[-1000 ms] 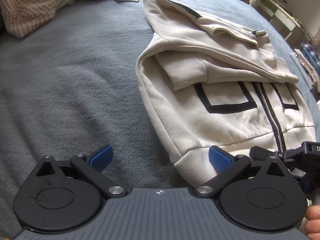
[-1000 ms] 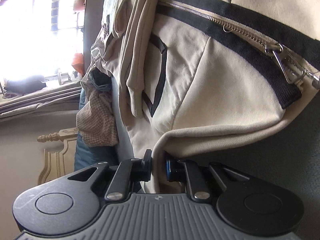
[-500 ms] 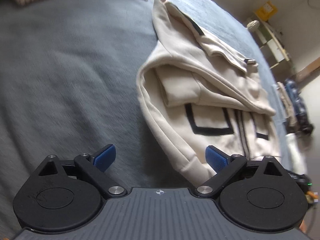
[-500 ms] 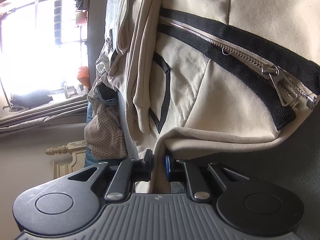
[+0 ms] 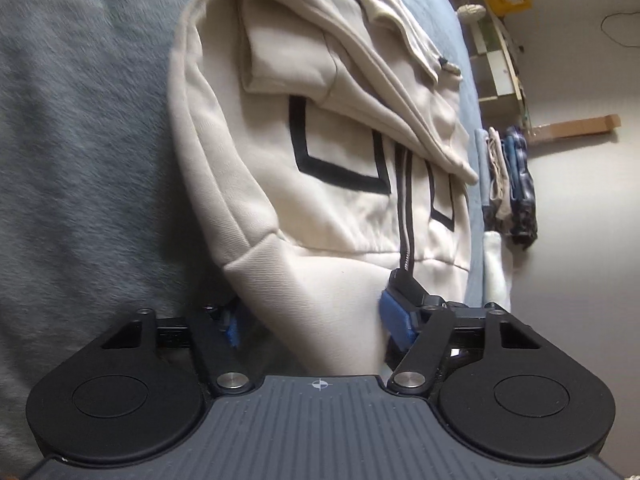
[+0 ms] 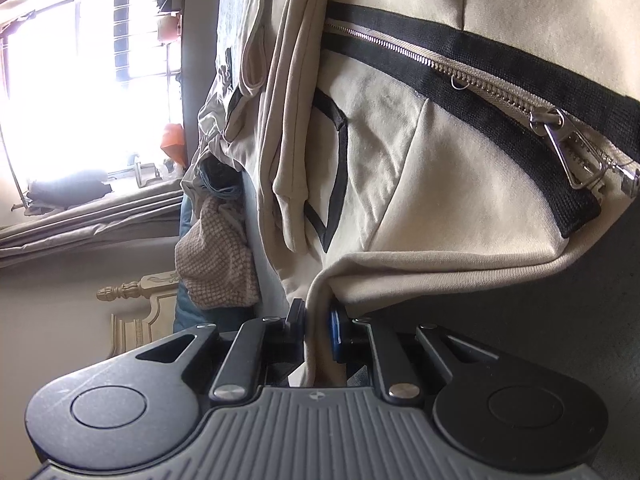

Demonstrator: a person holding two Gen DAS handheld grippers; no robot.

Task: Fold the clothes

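A cream zip hoodie [image 5: 320, 168] with black trim lies partly folded on the grey-blue bed cover [image 5: 80, 160], sleeves folded over its front. My left gripper [image 5: 310, 316] is open, its blue pads either side of the hoodie's bottom left hem corner. My right gripper [image 6: 318, 322] is shut on the hoodie's bottom hem [image 6: 400, 276] near the zipper end [image 6: 572, 160]. The hem in the right gripper is lifted off the cover.
A stack of folded clothes [image 5: 508, 184] sits at the bed's right edge. A shelf [image 5: 496, 64] stands beyond it. In the right wrist view a checked cloth [image 6: 216, 264], a headboard [image 6: 136, 312] and a bright window [image 6: 80, 100] lie past the hoodie.
My left gripper has moved forward and to the right, so the hoodie's hem corner now sits between its open fingers. The right gripper keeps its hold on the hem.
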